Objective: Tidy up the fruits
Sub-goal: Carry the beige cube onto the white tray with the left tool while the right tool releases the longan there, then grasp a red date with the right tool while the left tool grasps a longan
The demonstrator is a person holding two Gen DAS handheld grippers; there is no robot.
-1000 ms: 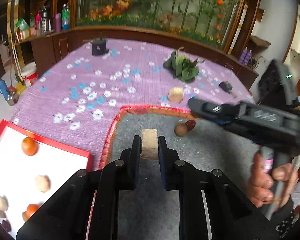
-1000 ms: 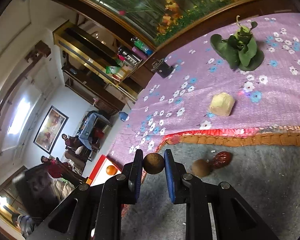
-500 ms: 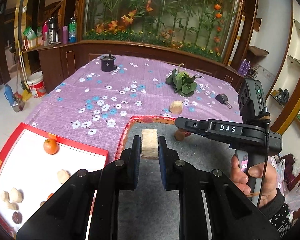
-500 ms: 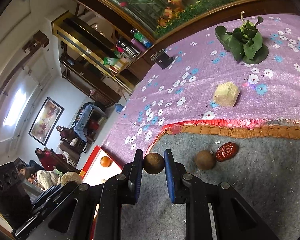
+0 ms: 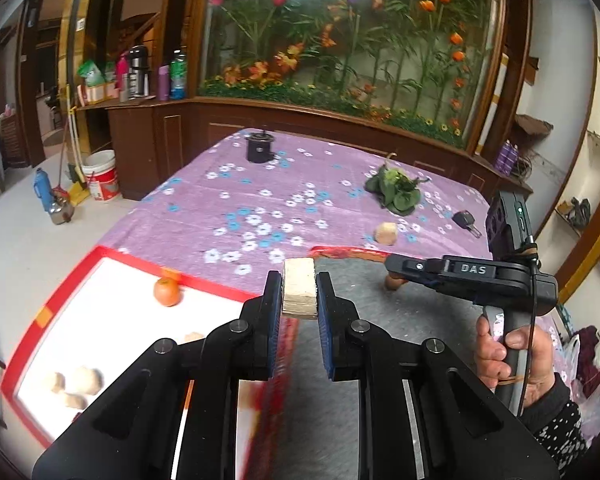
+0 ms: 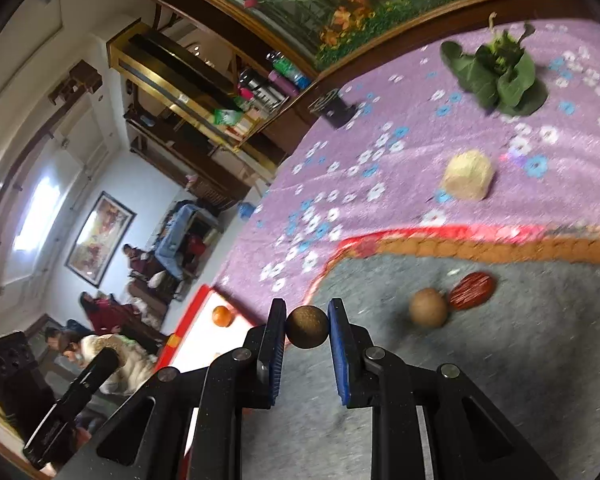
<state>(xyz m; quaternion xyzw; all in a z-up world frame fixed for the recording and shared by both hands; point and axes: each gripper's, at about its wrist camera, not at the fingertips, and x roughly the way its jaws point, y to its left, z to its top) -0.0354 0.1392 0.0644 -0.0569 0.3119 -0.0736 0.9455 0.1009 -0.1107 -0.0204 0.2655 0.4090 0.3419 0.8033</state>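
Your left tongs (image 5: 299, 294) are clamped on a pale block (image 5: 299, 293), held above the near edge of the grey mat (image 5: 356, 280). Your right tongs (image 6: 307, 330) are clamped on a brown round fruit (image 6: 307, 327). On the mat beyond lie a tan round fruit (image 6: 428, 307) touching a red date (image 6: 471, 291). The red-rimmed tray (image 5: 56, 300) sits left of the mat with an orange (image 5: 166, 291) and pale pieces inside. A yellowish lump (image 6: 467, 175) and leafy greens (image 6: 498, 76) rest farther off on the purple worktop (image 5: 236, 200).

tray (image 5: 40, 322) left of mat (image 5: 420, 340) | round fruit (image 6: 428, 307) touching date (image 6: 471, 290) on mat | greens (image 5: 396, 192) behind, probably on cloth (image 5: 240, 200)
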